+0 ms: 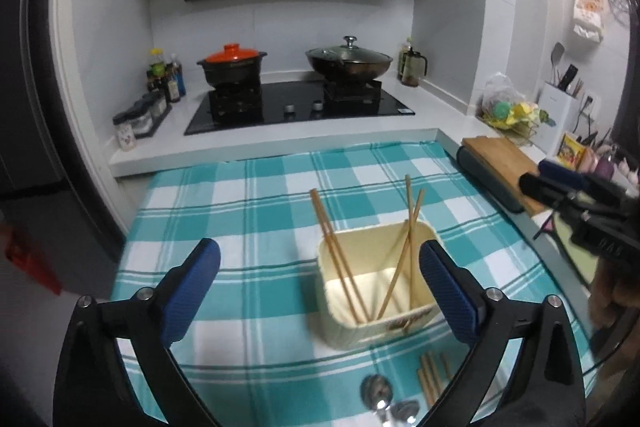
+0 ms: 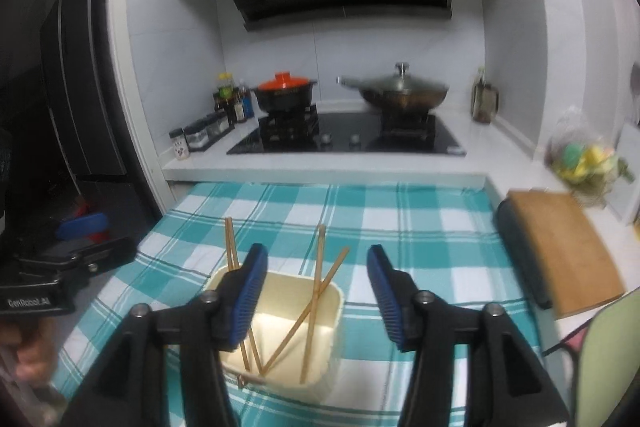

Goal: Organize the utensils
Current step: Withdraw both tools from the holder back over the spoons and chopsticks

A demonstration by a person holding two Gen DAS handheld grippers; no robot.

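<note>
Left wrist view: the left gripper (image 1: 320, 291) hangs released, jaws wide and empty, above the checked cloth (image 1: 248, 211). The cream plastic container (image 1: 344, 331), a rounded box, sits between the finger line and the right pad, with bare cloth left of it. Four wooden chopsticks (image 1: 340, 259) lean inside; more chopsticks (image 1: 430, 377) and metal spoons (image 1: 390, 403) lie just in front of it.

Right wrist view: the right gripper (image 2: 318, 291) is likewise spread, holding nothing (ribbed blue pads), directly over the container (image 2: 320, 355). A wooden cutting board (image 2: 560, 247) lies right of the container, at the cloth's edge.
</note>
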